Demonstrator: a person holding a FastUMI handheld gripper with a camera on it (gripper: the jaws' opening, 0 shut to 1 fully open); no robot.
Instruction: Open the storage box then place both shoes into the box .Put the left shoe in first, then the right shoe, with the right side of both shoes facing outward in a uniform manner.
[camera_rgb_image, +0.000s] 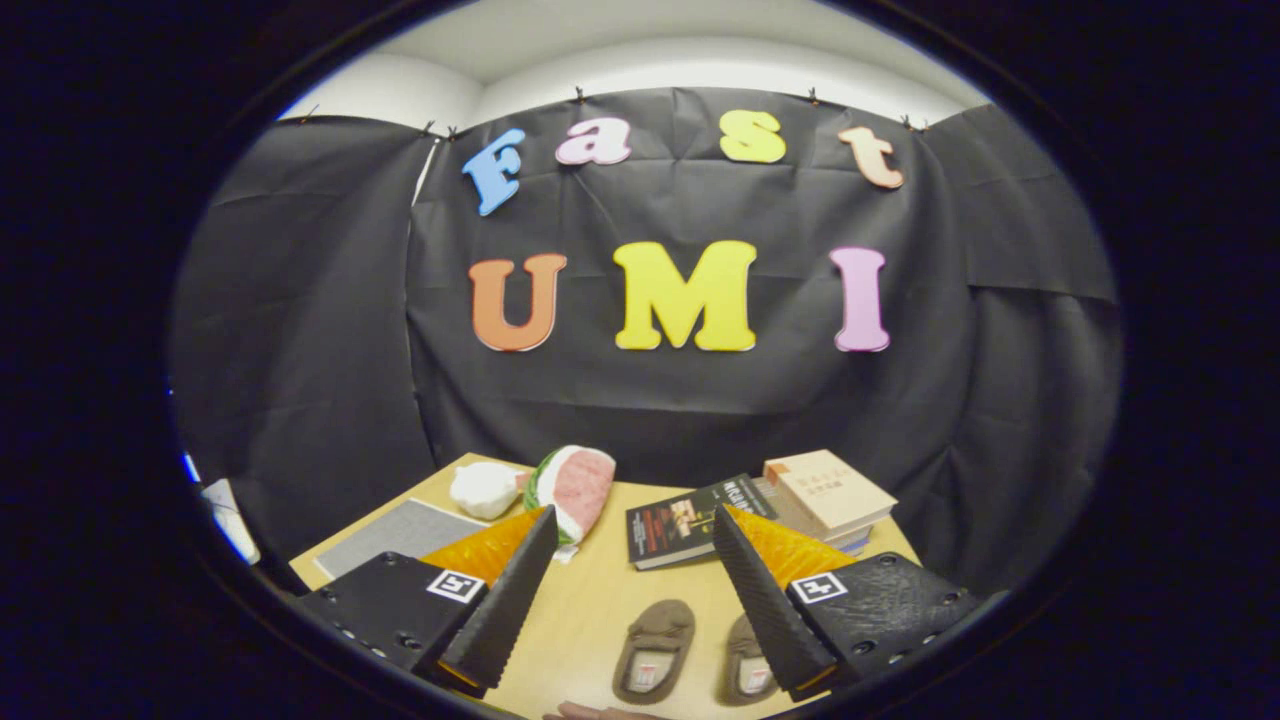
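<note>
Holding gripper (630, 590) raised over wooden table (600, 610), fingers spread wide, pinching nothing.

Scanning left to right:

- Beyond left finger (505, 600): lying flat, a grey mat (400, 535), matte and finely textured.
- Beyond the left fingertip: resting near the table's far edge, a white lump (485, 488), crumpled and soft-looking, just beside a pink-and-green plush item (578, 488), rounded and padded.
- Between the fingers, low and near: sitting side by side, openings up, two brown shoes. Showing whole, left-hand shoe (655, 650); partly hiding behind right finger (765, 610), right-hand shoe (748, 665). Appearing as soft fabric slippers, fuzzy, each with a pale insole label.
- Beyond the right fingertip: lying flat, a dark glossy book (690, 520), touching a stack of books (828, 495) with a tan cover on top.
- Just below the shoes: entering the scene, part of a hand (600, 712).

Handling judgement:

- Likely light, limp and deformable; not fragile, not slippery.
- Expecting collapse under a pinch across the upper; favouring a grip on the firmer heel rim or along the sole's sidewall.
- Ribbed black finger pads probably gripping the fuzzy fabric well.

Storage box: not identifiable here. Opening step judged not yet done; shoes judged untouched on the table.
</note>
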